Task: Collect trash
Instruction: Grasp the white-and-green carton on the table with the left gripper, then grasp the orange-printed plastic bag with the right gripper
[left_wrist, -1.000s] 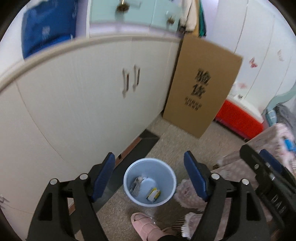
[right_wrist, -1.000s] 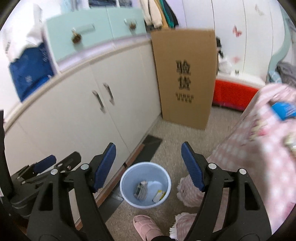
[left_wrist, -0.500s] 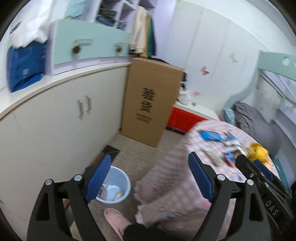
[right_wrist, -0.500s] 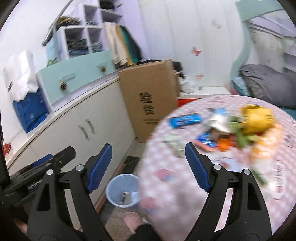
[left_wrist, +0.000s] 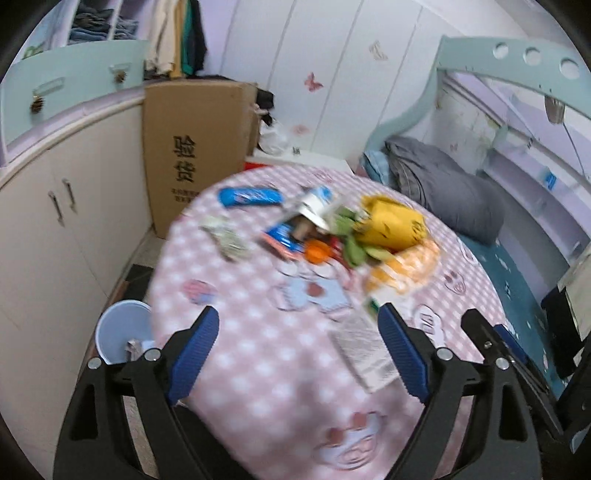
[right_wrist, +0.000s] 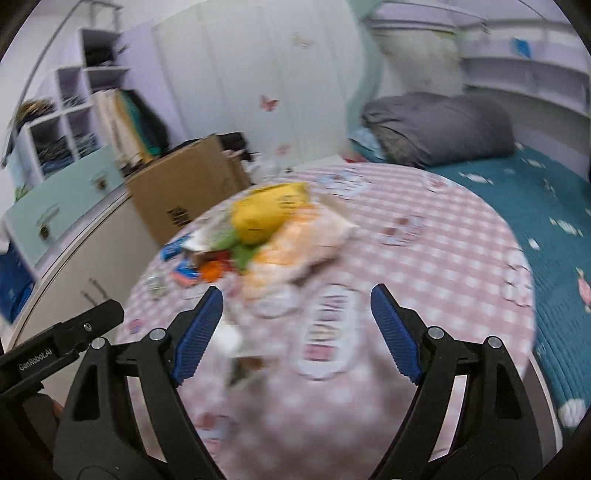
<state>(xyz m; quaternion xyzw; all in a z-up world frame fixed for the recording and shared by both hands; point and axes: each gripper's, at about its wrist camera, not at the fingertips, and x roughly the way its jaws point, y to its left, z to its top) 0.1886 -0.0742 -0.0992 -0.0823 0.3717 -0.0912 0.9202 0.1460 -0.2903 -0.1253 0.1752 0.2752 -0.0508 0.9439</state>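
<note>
Trash: a blurry heap (left_wrist: 343, 232) lies on the far half of the round table (left_wrist: 258, 369), which has a pink checked cloth.
In the heap: a yellow bag (left_wrist: 393, 221), an orange bag (left_wrist: 406, 267) touching it, a blue packet (left_wrist: 249, 196) at the far left, a small orange thing (left_wrist: 317, 253) and green bits (left_wrist: 351, 243).
Closer trash: a flat white paper packet (left_wrist: 364, 350) lies apart from the heap, near the right finger of the left gripper (left_wrist: 299, 354).
Bin: a pale blue bin (left_wrist: 120, 332) stands on the floor, left of the table and beside the white cupboard (left_wrist: 55, 240). Some trash is inside it.
Left gripper: over the near table edge, fingers spread wide. They have just been opening, with nothing between them.
Right gripper: the right gripper (right_wrist: 297, 334) is also over the table, fingers spread wide and just been opening, pinching nothing.
Behind: a brown box (left_wrist: 195, 147) and a bed (right_wrist: 535, 206).
</note>
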